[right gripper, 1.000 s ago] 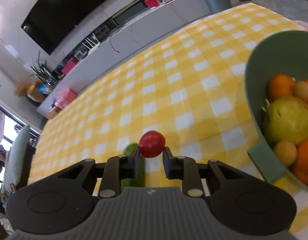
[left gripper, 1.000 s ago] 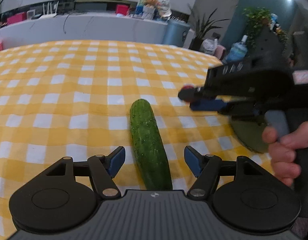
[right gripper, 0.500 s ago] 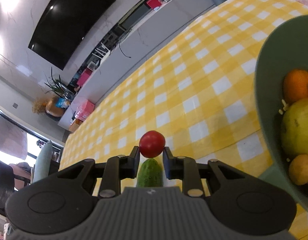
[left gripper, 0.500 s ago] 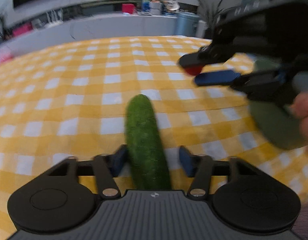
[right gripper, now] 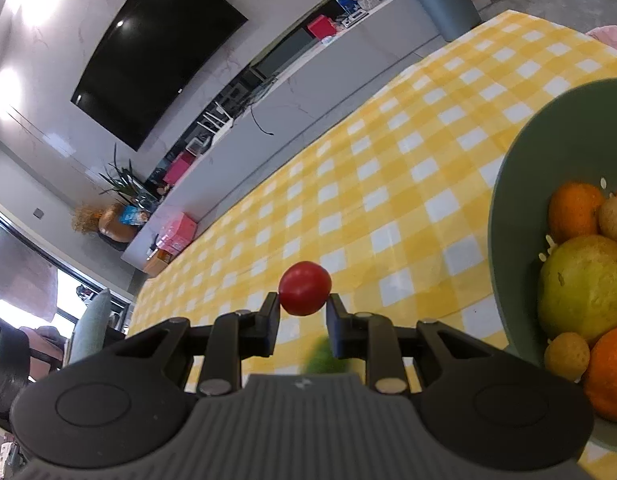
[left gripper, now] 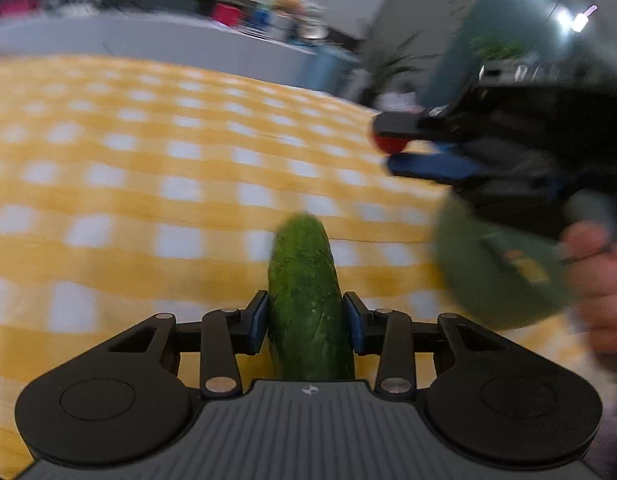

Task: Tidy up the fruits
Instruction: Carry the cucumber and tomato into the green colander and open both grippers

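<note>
The left gripper [left gripper: 306, 322] is closed on the cucumber [left gripper: 306, 300], both pads pressed to its sides; the near end is hidden behind the gripper body, the far end juts out over the checked cloth [left gripper: 148, 184]. That view is blurred. The right gripper [right gripper: 304, 312] pinches a tomato [right gripper: 305, 288] at its fingertips, above the cloth. A green blur below it is too soft to name. Right of it, the green bowl [right gripper: 512, 184], cut off by the frame, holds oranges [right gripper: 574, 210] and a pear [right gripper: 584, 288].
</note>
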Available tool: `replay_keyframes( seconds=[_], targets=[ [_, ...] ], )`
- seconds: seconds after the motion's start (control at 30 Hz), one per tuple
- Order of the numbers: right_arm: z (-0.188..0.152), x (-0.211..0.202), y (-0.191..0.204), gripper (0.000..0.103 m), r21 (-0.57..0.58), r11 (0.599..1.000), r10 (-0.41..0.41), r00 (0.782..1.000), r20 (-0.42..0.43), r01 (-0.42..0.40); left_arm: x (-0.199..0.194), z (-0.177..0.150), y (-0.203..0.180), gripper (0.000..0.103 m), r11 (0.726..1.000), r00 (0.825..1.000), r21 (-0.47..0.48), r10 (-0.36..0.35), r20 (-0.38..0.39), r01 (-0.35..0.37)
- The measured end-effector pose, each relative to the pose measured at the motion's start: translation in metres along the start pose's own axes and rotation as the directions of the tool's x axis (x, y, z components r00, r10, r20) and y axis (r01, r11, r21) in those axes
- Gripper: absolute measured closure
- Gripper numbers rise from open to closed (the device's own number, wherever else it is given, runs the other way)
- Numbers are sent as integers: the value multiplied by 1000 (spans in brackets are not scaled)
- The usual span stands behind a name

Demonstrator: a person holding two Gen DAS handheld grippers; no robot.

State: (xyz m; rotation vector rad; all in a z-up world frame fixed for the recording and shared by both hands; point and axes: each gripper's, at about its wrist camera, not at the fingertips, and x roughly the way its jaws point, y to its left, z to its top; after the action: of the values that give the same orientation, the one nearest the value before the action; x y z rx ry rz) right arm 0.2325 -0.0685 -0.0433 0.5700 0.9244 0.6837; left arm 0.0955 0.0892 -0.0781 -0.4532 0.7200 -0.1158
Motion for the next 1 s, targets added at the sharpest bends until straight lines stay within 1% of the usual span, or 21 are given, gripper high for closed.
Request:
replay_keyframes(
  seconds=[0.03, 0.1, 0.13, 0.17, 0.2, 0.23, 0.3, 0.37, 0.4, 0.47, 0.53, 0.6, 0.67, 0.7, 0.83, 0.87, 0.93, 1.0],
  targets=[
    [0, -2, -1, 82, 1, 1000, 3, 1000, 0, -3, -5, -1, 4, 61, 998, 998, -18, -58, 24, 59],
    [-1, -5, -2, 82, 3, 1000, 5, 1000, 3, -5, -12, -2, 6, 61, 990, 989, -22, -140, 49, 142],
    [-1, -7, -3, 82, 5, 1000, 4, 1000, 5, -4, -15, -2, 5, 61, 984, 983, -16, -174, 60, 176],
    [-1, -9, -4, 82, 6, 1000, 2, 1000, 7, -2, -15, -2, 3, 61, 982, 980, -5, -188, 65, 189],
    [-1, -11, -5, 82, 9, 1000, 0, 1000, 10, 0, -14, 0, 0, 61, 983, 981, 7, -182, 59, 182],
    [-1, -12, -6, 82, 14, 1000, -3, 1000, 13, 3, -10, 0, -3, 61, 988, 988, 17, -152, 41, 151],
    [-1, -15, -9, 82, 29, 1000, -8, 1000, 18, 7, 0, -1, -11, 60, 995, 998, 77, -66, -7, 66],
    [-2, -17, -12, 82, 39, 999, -14, 1000, 19, 13, 3, -5, -18, 60, 990, 998, 128, -53, -43, 58],
    [-2, -18, -12, 82, 42, 999, -17, 1000, 20, 17, 4, -5, -22, 60, 986, 997, 160, -35, -62, 44],
    [-3, -19, -13, 82, 44, 999, -22, 1000, 21, 21, 11, -8, -32, 58, 969, 994, 247, 13, -105, 13],
    [-3, -20, -13, 82, 46, 999, -24, 999, 22, 23, 18, -10, -41, 53, 951, 994, 309, 62, -93, -31],
    [-3, -21, -14, 82, 47, 998, -33, 999, 20, 32, 25, -8, -50, 53, 935, 990, 347, 111, -84, -76],
    [-4, -21, -15, 82, 51, 998, -43, 999, 13, 43, 31, -7, -56, 58, 929, 987, 355, 142, -74, -107],
    [-4, -21, -16, 82, 54, 998, -46, 999, 10, 45, 32, -7, -57, 61, 930, 987, 352, 143, -74, -108],
    [-3, -23, -18, 82, 59, 997, -48, 999, 10, 47, 28, -10, -51, 61, 954, 990, 276, 136, -46, -118],
    [-3, -23, -18, 82, 58, 997, -47, 999, 10, 46, 27, -11, -47, 61, 962, 992, 252, 121, -36, -108],
    [-3, -25, -19, 82, 59, 997, -45, 999, 10, 44, 20, -13, -38, 61, 978, 998, 201, 62, -9, -59],
    [-3, -27, -20, 82, 61, 997, -40, 999, 15, 39, 10, -15, -33, 61, 983, 1000, 183, -1, 19, -3]
  ],
)
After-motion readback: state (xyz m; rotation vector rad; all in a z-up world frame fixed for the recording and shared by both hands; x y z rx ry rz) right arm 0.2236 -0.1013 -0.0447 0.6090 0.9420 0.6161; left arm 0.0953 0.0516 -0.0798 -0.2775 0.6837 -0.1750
